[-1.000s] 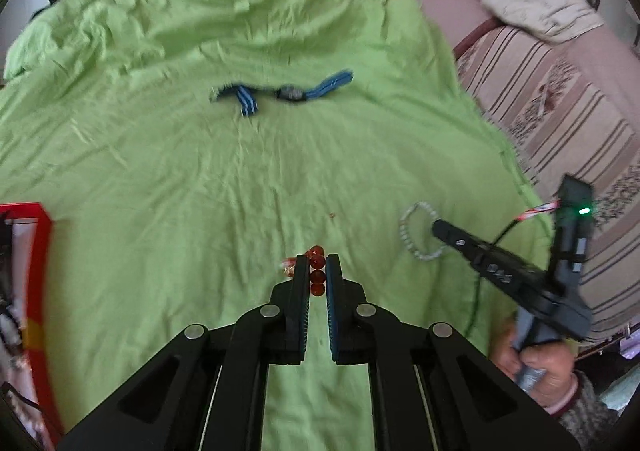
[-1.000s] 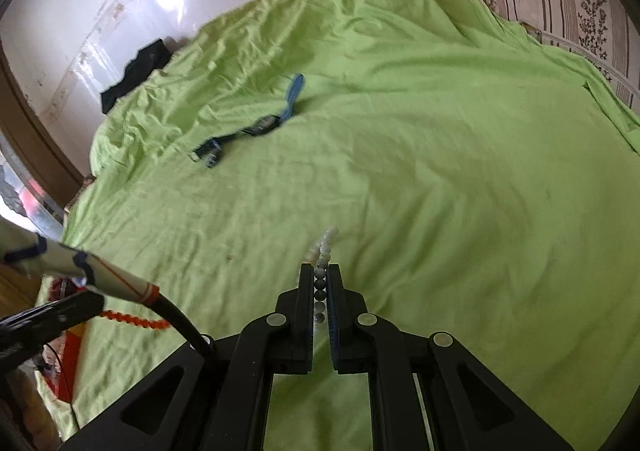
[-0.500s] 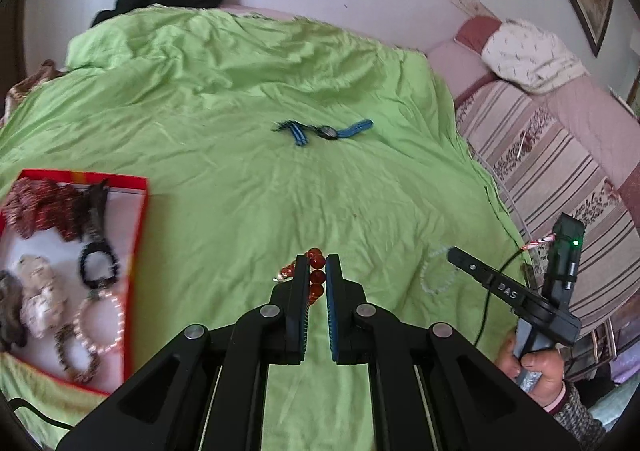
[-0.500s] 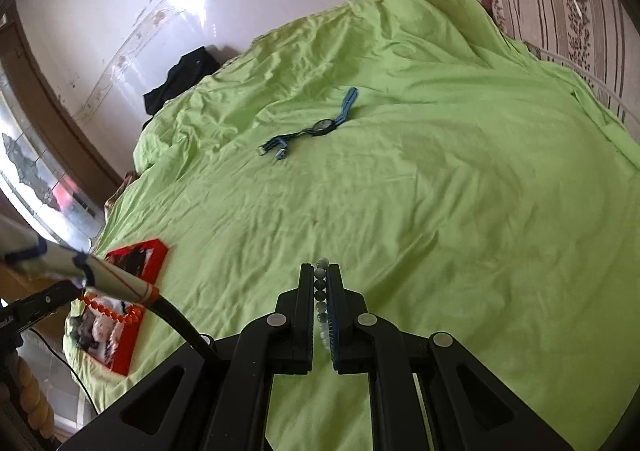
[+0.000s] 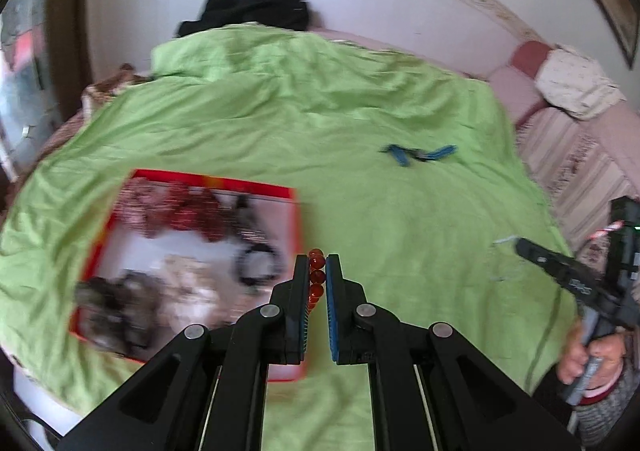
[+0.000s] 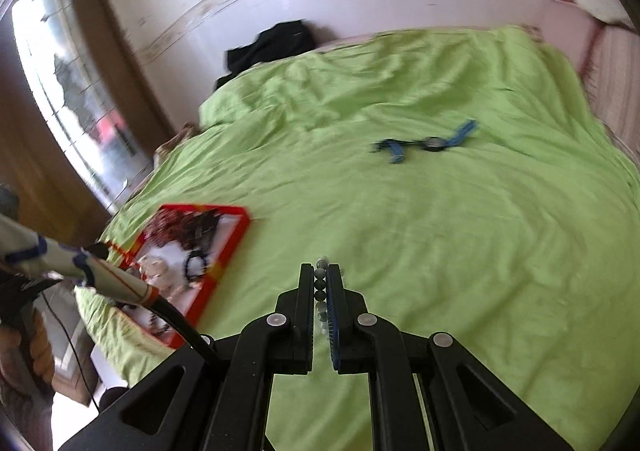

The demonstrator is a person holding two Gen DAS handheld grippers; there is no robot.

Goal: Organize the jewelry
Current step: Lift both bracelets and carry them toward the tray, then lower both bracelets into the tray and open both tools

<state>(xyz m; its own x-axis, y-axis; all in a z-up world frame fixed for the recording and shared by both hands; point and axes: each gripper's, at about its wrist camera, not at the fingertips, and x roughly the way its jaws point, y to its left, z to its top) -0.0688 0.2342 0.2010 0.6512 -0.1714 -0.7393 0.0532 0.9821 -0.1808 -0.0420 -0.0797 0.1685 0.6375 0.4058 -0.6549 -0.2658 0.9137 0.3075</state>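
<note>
The left gripper pinches red beads just right of the red tray. The right gripper clamps pale beads above the green sheet. A blue watch lies farther off.

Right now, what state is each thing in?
Left tool: shut on the red beads.
Red beads: gripped, lifted off the bed.
Right tool: shut on the pale beads.
Pale beads: gripped, lifted.
Red tray: open, flat on the green sheet, holding jewelry.
Blue watch: unbuckled, lying flat, untouched.
</note>
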